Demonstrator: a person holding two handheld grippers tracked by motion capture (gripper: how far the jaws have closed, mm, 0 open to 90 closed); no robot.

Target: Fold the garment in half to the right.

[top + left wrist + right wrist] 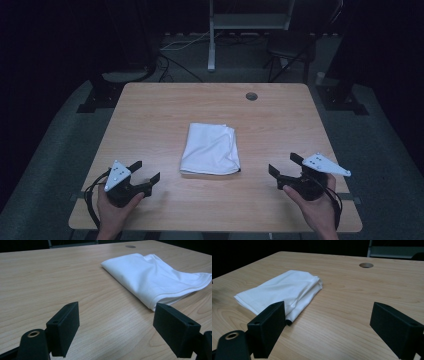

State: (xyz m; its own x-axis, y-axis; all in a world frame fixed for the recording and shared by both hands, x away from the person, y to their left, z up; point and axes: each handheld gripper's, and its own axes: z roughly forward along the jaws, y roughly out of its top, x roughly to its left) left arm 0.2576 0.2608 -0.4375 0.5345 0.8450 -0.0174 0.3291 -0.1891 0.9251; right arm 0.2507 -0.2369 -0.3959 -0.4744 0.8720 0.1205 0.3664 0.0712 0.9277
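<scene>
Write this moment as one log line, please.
left gripper: open, empty | right gripper: open, empty | folded white cloth: untouched, between them

We record the folded cloth (210,149) as plain white with no print, its hemmed edge the same white in the left gripper view. The table (150,115) is pale wood with a fine grain (a dark round hole (251,96) sits near its far edge). We note both the left gripper (142,172) and right gripper (284,166) as black, each topped by a light grey plate.
</scene>
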